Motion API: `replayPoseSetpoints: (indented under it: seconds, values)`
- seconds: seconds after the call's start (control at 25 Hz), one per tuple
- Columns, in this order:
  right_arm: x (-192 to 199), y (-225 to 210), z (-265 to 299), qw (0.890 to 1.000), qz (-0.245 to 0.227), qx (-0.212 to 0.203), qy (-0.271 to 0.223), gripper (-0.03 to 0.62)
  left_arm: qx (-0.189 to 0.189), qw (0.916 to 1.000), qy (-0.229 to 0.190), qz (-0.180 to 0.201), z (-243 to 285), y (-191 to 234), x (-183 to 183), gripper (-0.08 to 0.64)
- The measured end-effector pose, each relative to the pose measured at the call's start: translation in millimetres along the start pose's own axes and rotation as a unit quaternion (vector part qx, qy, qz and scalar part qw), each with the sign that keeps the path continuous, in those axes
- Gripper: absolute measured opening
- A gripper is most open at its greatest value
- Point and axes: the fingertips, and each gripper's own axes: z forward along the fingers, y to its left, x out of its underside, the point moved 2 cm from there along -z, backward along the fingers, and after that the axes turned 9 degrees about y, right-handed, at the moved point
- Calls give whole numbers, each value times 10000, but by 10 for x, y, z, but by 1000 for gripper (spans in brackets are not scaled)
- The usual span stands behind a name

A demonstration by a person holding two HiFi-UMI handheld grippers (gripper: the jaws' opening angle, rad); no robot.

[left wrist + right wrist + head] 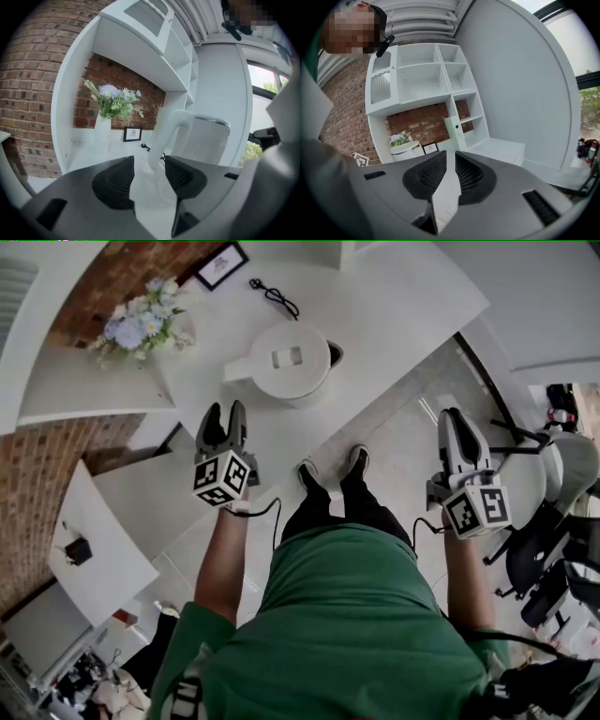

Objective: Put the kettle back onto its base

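The white kettle (281,360) stands upright on the white counter (394,306), its handle (239,369) pointing toward my left gripper (222,418). I cannot make out a base apart from the kettle. That gripper hangs a short way in front of the handle, jaws wide open and empty. In the left gripper view the handle (166,129) and body (208,140) show beyond the open left gripper (149,161). My right gripper (453,420) is off to the right over the floor. Its pads stand a narrow gap apart around nothing (451,157). The kettle (405,150) shows far left there.
A vase of flowers (145,320), a small framed picture (221,265) and a black cable (275,298) lie at the counter's back. Shelves (426,75) rise above. Chairs (553,521) crowd the right side. The person's shoes (333,470) stand at the counter's front edge.
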Motion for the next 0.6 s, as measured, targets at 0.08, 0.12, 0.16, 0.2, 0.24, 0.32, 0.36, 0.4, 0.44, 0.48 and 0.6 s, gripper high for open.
replayPoseSetpoints:
  seconds: [0.08,0.12,0.16,0.2,0.24,0.32,0.36,0.4,0.44,0.48,0.6]
  values:
    - [-69,38,12,10000,-45,8,-60,74,44,10000,-28,40,-121,-1,-56,209]
    - [-107,58,17,9999,-58,9,-94,72,84,9999,-28,76,-179,-16,-79,208]
    - [-147,82,19,9999,-64,6,-132,70,127,9998,-30,126,-239,-38,-101,207]
    - [-188,108,20,9998,-72,-1,-172,67,173,9997,-41,190,-300,-66,-126,205]
    - [-230,134,19,9997,-86,-14,-211,67,224,9994,-64,252,-359,-100,-155,193]
    - [-319,189,14,9995,-134,-51,-290,64,364,9987,-147,312,-473,-182,-233,152]
    - [-365,217,9,9993,-171,-68,-326,63,461,9982,-207,311,-529,-228,-284,121]
    - [-411,245,2,9991,-216,-79,-362,63,562,9976,-279,303,-585,-274,-343,94]
    - [-458,271,-4,9988,-269,-85,-402,63,648,9968,-359,300,-641,-315,-408,77]
    - [-506,295,-10,9984,-324,-88,-444,61,711,9960,-439,302,-695,-351,-476,63]
    - [-641,388,-33,9974,-467,-120,-544,54,830,9938,-639,380,-849,-443,-678,48]
